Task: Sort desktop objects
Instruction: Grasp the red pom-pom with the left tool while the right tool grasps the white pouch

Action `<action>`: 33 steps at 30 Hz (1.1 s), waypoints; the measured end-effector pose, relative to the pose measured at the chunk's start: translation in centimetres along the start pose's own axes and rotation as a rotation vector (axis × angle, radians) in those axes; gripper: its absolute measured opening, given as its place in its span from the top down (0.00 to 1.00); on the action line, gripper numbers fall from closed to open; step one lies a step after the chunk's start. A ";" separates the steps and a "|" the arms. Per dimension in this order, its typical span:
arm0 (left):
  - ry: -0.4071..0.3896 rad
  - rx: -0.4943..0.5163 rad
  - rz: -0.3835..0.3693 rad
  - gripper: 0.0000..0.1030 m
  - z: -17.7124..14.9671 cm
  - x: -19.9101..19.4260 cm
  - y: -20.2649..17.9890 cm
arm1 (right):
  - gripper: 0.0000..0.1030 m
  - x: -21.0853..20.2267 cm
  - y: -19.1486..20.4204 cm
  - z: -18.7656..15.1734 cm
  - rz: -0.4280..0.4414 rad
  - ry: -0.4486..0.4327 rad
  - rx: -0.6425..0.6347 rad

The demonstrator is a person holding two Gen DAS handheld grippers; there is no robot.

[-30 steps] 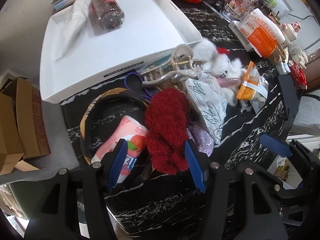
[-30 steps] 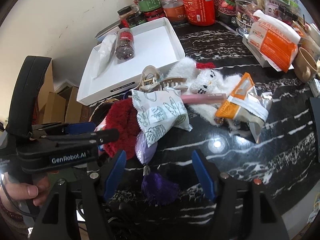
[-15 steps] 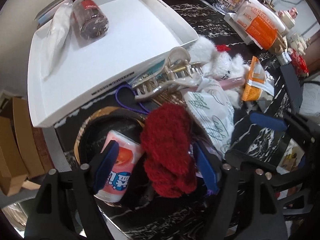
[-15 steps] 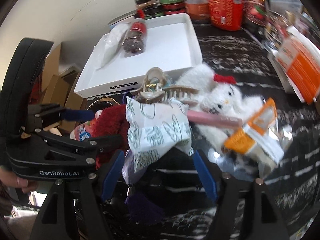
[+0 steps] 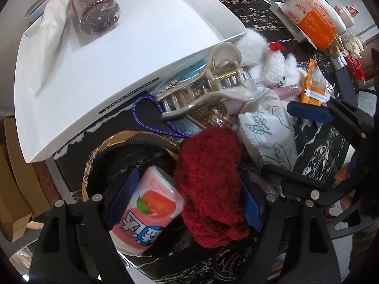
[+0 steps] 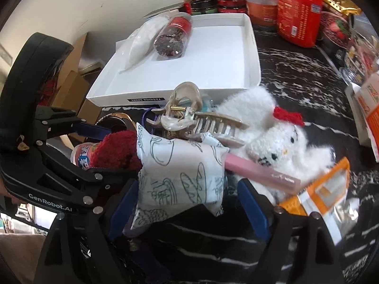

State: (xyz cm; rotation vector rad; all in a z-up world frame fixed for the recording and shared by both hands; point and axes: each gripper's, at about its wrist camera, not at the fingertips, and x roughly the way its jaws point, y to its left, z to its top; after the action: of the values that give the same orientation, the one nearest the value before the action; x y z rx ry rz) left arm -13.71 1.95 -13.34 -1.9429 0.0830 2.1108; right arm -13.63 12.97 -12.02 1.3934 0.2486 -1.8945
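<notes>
a black marble counter (image 6: 296, 66) runs to a pale wall (image 6: 71, 4), cardboard boxes (image 5: 14, 189) below its edge. the left gripper (image 5: 187, 198) is spread around a red fuzzy bundle (image 5: 210, 184) and pink can (image 5: 146, 210). the right gripper (image 6: 189, 203) is spread around a printed packet (image 6: 180, 170). ahead, the white tray (image 6: 213, 54) is mostly bare.
</notes>
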 end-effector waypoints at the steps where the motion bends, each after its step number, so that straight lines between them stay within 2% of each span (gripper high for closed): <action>1: -0.001 0.004 -0.002 0.24 0.0 0.1 0.0 | 0.14 0.2 -0.1 0.0 0.008 -0.003 -0.008; 8: -0.007 -0.008 -0.041 0.28 0.1 0.7 0.7 | 0.15 2.0 -1.2 0.3 0.084 0.034 0.021; 10: -0.010 -0.016 -0.071 0.29 0.1 0.9 0.9 | 0.28 1.9 -1.1 0.2 0.113 0.027 0.015; 11: -0.013 -0.015 -0.088 0.34 0.0 0.9 0.8 | 0.30 1.9 -1.0 0.1 0.109 0.026 0.010; 12: -0.016 -0.010 -0.106 0.44 0.0 0.9 0.7 | 0.33 1.8 -0.8 0.0 0.101 0.026 0.002; 14: -0.013 0.002 -0.125 0.52 -0.1 0.9 0.1 | 0.36 1.6 -0.6 -0.1 0.099 0.027 -0.002; 18: -0.016 0.020 -0.133 0.60 -0.5 0.7 -0.9 | 0.37 1.2 -0.7 -0.4 0.085 0.024 0.008; 25: -0.035 -0.013 -0.206 0.65 -0.2 -0.9 -0.5 | 0.38 -0.8 -1.0 -1.2 0.094 -0.005 0.067; 33: -0.069 0.019 -0.214 0.65 -0.2 -2.7 -1.7 | 0.38 -2.9 -0.1 -1.5 0.072 -0.043 0.084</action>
State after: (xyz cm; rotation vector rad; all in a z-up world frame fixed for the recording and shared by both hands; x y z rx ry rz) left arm -12.94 3.06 -10.51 -1.7792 -0.1132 2.0258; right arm -12.26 15.20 -10.08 1.3969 0.0974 -1.8923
